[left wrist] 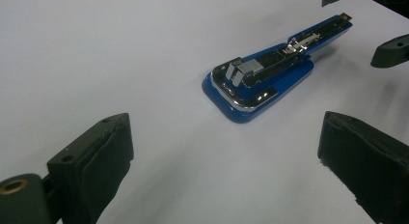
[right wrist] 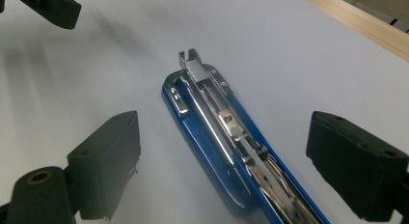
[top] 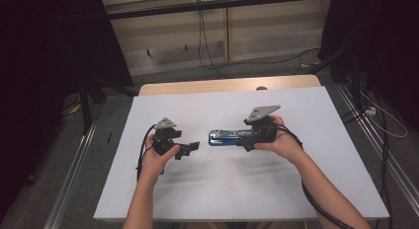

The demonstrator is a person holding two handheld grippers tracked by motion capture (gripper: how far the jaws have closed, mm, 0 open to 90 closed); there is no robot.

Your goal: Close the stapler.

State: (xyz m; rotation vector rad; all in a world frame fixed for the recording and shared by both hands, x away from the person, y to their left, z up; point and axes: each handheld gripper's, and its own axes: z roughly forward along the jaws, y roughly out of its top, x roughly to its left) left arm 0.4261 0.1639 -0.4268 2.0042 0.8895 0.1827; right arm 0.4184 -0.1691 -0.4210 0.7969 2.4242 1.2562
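left hand-held gripper [top: 190,147]: level, jaws wide | right hand-held gripper [top: 245,140]: wide, straddling blue stapler [top: 225,137], untouched

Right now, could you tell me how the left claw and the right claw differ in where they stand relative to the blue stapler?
The left claw stands short of the blue stapler, a gap of white table between them; the right claw is at the stapler's other end. Seen from the left claw's camera, the stapler lies ahead; from the right claw's, it runs between the pads, untouched. Both claws are open and point inward.
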